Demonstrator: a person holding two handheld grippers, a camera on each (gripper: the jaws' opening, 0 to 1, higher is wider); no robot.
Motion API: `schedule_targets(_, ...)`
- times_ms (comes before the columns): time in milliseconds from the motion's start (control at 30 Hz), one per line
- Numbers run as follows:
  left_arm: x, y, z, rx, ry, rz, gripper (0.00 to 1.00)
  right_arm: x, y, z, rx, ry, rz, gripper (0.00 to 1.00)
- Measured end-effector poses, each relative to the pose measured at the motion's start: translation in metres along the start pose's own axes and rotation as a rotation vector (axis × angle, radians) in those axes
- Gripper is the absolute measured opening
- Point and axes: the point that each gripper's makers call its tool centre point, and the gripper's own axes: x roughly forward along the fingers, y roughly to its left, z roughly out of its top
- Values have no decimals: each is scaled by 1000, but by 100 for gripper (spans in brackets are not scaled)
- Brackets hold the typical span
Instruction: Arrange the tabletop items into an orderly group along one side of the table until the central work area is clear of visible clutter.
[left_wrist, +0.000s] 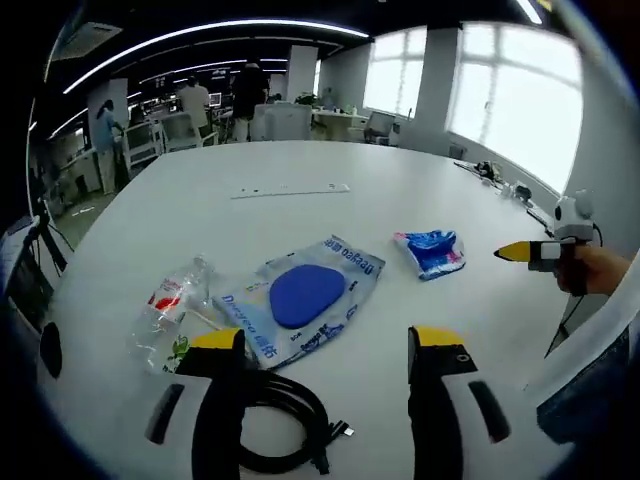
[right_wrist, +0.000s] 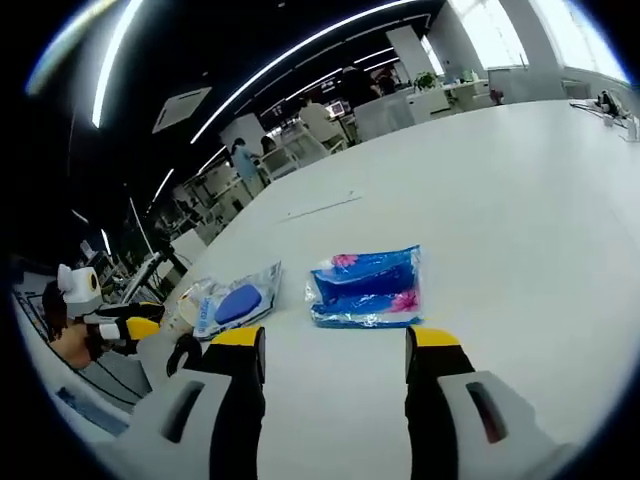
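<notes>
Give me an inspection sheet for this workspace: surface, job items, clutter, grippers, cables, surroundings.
Surface: white table, mostly bare toward the far side.
Job's things: empty plastic bottle lying on its side; clear bag with a blue pad beside it; blue tissue pack lying apart from them.
Clutter: thin white strip farther back on the table; small items at the far table edge, too small to name.
Grippers: left gripper open, over the near edge; right gripper open, aimed at the tissue pack. Neither holds anything.
Cables: black coiled cable between the left gripper's jaws.
Surroundings: open office with desks, people standing at the back, large windows.
</notes>
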Motion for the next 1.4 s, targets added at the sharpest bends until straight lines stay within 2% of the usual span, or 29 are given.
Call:
schedule_targets(100,-10,18,-23,-56,33,58,64,1,4,-8,-4,24,11,54)
schedule_targets(233,-20,34,-41,-119,52,99,63,2,7,-14,0,36,24,54)
schedule_targets(333,-21,45,-55,-134,88,126,62,5,11,-16,17,32,31,54)
schedule_targets(467,-18,60,-73,-251,115,167,58,8,19,-20,13,42,46,53)
schedule_targets(567,-13,70,-86,-266,148,194,53,9,25,-22,13,41,62,52)
schedule_targets(800,0,81,-98,-291,168,217,44,4,28,-28,50,36,68,51)
schedule_targets(867,3,81,-98,-291,168,214,42,2,27,-30,49,38,63,51)
schedule_targets(900,7,81,-92,-262,135,204,40,1,26,-31,53,42,60,51)
schedule_targets(933,4,83,-95,-260,156,224,37,1,25,-32,58,43,59,51)
schedule_targets(1000,6,87,-94,-265,156,237,34,0,25,-32,74,38,57,50)
schedule_targets(1100,7,88,-93,-235,152,243,24,1,25,-32,81,34,52,50)
schedule_targets(1200,6,86,-99,-202,177,254,11,2,26,-32,80,37,51,49)
schedule_targets(1333,2,87,-97,-191,168,248,11,3,27,-34,75,40,54,49)
schedule_targets(1400,1,87,-98,-213,174,238,8,2,29,-34,72,39,57,49)
